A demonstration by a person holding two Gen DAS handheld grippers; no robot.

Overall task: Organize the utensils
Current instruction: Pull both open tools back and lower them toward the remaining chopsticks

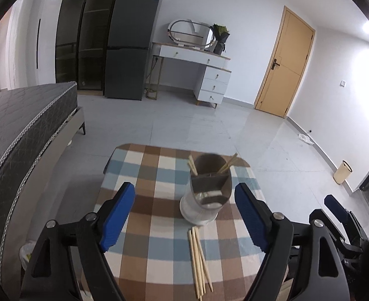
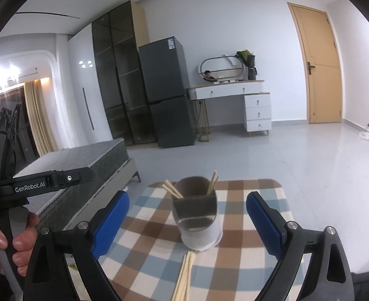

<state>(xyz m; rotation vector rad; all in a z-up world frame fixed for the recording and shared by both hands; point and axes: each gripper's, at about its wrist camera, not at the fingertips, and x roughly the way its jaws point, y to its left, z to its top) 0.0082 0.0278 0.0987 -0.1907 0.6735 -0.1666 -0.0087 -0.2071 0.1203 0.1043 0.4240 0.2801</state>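
Note:
A utensil holder [image 1: 207, 190] with a white base and a dark divided top stands on the checked tablecloth [image 1: 149, 175]; it also shows in the right wrist view [image 2: 197, 215]. Chopsticks [image 1: 192, 166] stick out of two of its compartments. A bundle of loose wooden chopsticks [image 1: 199, 258] lies on the cloth in front of the holder, also visible in the right wrist view [image 2: 184, 276]. My left gripper [image 1: 184, 223] is open and empty, above the loose chopsticks. My right gripper [image 2: 187, 225] is open and empty, facing the holder.
The small table [image 2: 272, 190] stands in a room with a bed [image 1: 21, 125] at the left, a grey fridge [image 1: 131, 42], a white dressing table [image 1: 204, 62] and a wooden door [image 1: 284, 62]. A beige bin [image 1: 343, 171] stands by the right wall.

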